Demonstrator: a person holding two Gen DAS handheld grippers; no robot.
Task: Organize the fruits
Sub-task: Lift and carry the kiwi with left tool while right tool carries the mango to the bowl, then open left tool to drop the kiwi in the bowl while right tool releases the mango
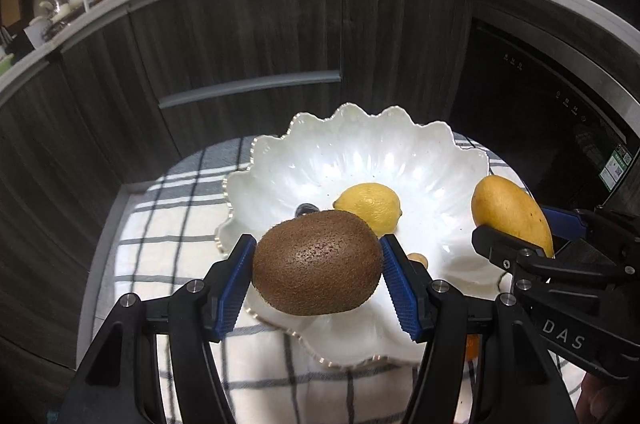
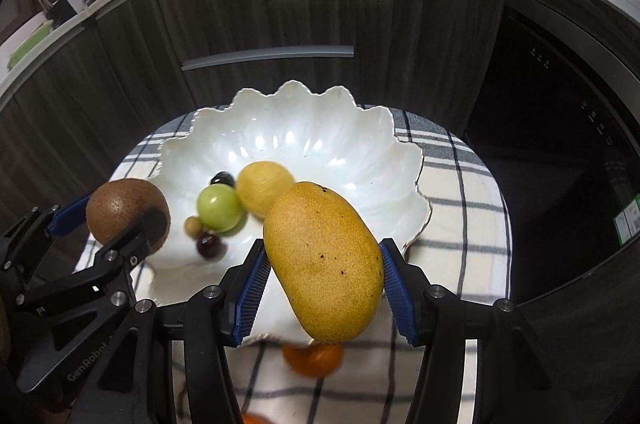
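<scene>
My left hand-held gripper (image 1: 318, 282) is clamped on a kiwi (image 1: 318, 262), held above the near rim of the white scalloped bowl (image 1: 400, 147). My right hand-held gripper (image 2: 323, 288) is clamped on a mango (image 2: 324, 264), tilted, above the bowl's near right edge. In the bowl lie a lemon (image 2: 264, 187), a green fruit (image 2: 219, 205) touching it, two dark grapes (image 2: 210, 246) and a small tan fruit (image 2: 193, 225). An orange (image 2: 314, 360) sits on the checked cloth (image 2: 460, 216) just outside the bowl, under the mango.
</scene>
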